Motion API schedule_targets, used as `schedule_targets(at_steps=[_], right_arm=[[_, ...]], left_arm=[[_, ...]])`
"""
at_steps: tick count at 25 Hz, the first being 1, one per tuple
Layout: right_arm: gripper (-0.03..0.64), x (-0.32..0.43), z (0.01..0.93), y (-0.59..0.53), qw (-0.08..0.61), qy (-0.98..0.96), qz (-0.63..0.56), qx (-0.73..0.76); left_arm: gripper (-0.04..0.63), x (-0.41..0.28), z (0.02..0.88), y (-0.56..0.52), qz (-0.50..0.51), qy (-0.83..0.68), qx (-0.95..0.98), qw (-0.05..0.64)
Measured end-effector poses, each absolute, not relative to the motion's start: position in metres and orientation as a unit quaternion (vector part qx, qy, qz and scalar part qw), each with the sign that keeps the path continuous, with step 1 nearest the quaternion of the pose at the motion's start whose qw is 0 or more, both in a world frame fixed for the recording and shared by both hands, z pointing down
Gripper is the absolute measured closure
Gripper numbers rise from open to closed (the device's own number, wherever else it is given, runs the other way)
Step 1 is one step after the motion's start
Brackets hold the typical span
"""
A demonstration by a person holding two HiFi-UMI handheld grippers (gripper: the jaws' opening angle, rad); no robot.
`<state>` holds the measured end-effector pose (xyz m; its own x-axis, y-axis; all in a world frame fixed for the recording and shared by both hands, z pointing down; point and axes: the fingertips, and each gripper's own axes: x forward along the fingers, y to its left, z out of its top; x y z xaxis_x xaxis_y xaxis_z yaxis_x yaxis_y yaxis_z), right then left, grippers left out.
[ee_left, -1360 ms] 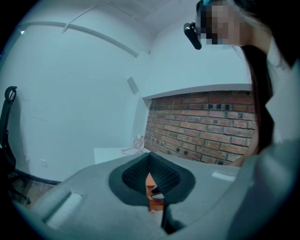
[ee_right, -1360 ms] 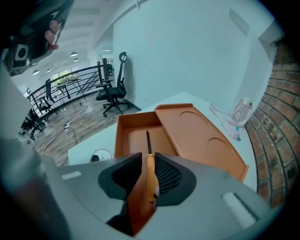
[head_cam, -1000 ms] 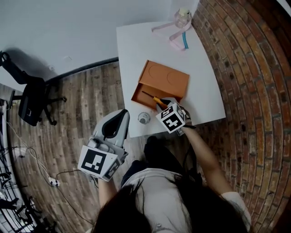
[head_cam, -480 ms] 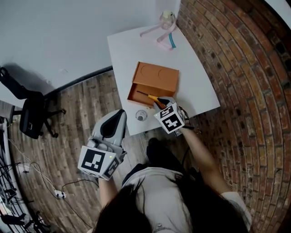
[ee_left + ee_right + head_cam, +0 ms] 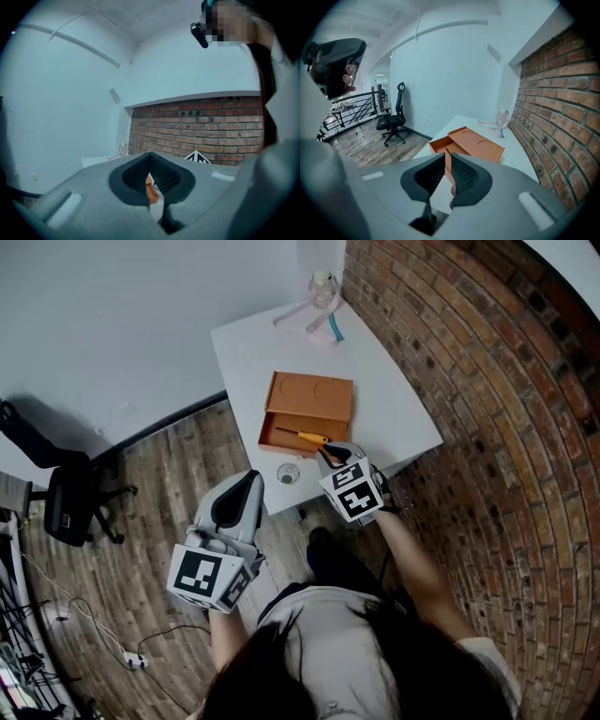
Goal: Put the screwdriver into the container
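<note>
The screwdriver point(image 5: 300, 435) is apparently lying inside the container point(image 5: 317, 395). The right gripper point(image 5: 328, 455), jaws parted and empty, is hovering at the container's near edge; this step is calling for clearance from the handle.

Holding the right gripper's point(image 5: 446, 157) jaws slightly apart, gripping nothing. Looking past them at the orange container point(image 5: 476, 146) sitting on the white bench point(image 5: 520, 157), the screwdriver's point(image 5: 447, 151) thin dark shaft lying in its open tray. Showing a brick wall point(image 5: 562, 108) at right and a black office chair point(image 5: 393, 124) standing on the wood floor point(image 5: 375, 147) at left.
</note>
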<state>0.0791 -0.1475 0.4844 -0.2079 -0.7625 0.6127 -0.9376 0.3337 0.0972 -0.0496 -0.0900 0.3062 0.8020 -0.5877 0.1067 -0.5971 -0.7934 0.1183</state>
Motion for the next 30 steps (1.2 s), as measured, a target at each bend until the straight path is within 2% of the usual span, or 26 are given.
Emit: schedule_targets(at_steps=[30], right_arm=[[0.611,0.047,0.387,-0.002,0.150,-0.750,0.095,0.637]], left_arm=[[0.594,-0.088,0.292,0.041,0.014,-0.282,0.958,0.045]])
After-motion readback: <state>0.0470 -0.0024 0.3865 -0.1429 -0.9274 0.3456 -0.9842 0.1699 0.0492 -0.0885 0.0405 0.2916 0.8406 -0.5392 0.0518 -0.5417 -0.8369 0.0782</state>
